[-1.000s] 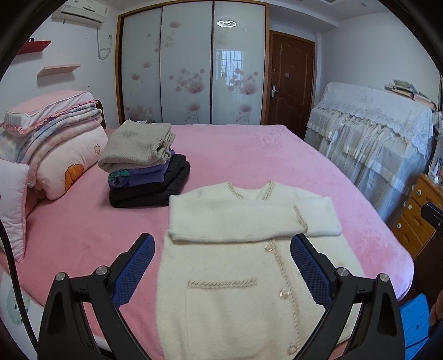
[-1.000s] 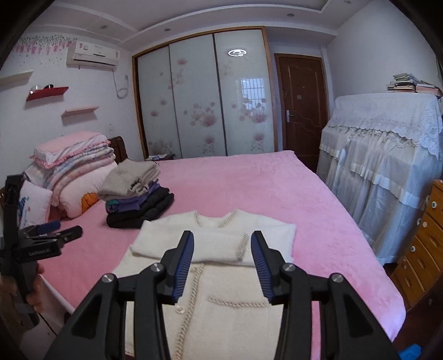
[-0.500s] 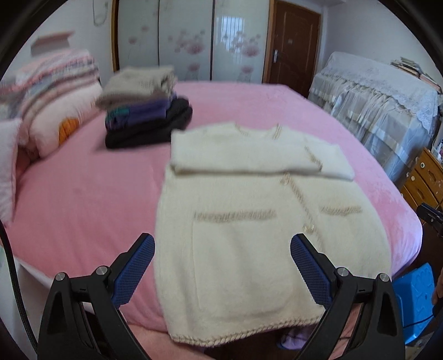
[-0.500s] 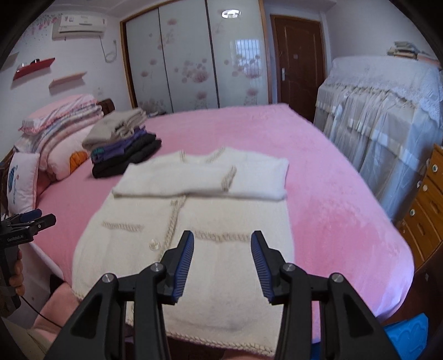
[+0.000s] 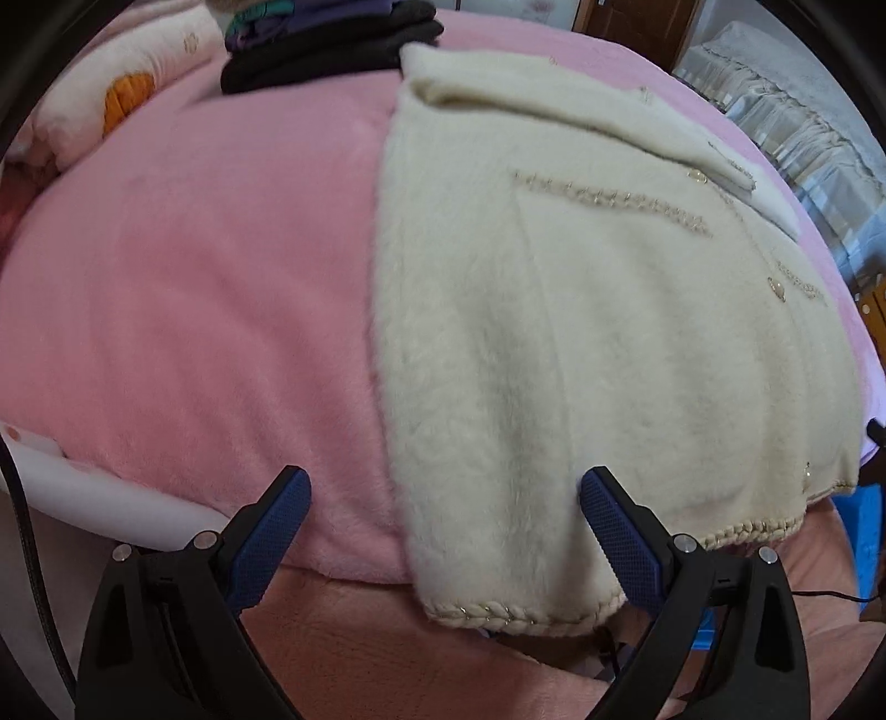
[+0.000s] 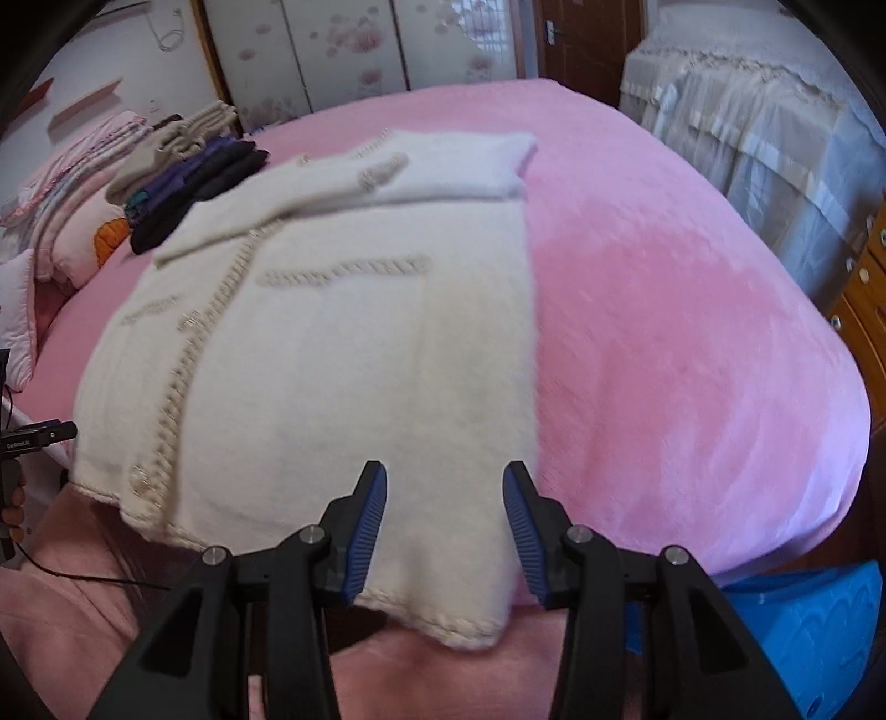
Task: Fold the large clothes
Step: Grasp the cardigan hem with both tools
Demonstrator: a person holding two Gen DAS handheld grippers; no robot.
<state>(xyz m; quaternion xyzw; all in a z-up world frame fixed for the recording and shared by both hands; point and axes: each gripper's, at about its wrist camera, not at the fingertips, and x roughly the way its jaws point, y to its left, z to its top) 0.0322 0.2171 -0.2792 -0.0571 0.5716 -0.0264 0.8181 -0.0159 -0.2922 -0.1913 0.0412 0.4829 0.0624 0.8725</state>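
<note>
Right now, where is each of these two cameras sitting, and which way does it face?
Left wrist view: sits on the left gripper, tilted down at the cardigan's left hem corner on the pink bed; both blue-padded fingers show, open.
Right wrist view: sits on the right gripper, looking down at the cardigan's right hem corner; its open fingers show, plus a hand holding the other tool at the left edge.
Shared: the cardigan, the bed, the stack of folded clothes.

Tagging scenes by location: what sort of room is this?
Almost certainly a home bedroom: pink bed, sliding wardrobe doors, stacked bedding by the headboard, and a cream cardigan laid out.
</note>
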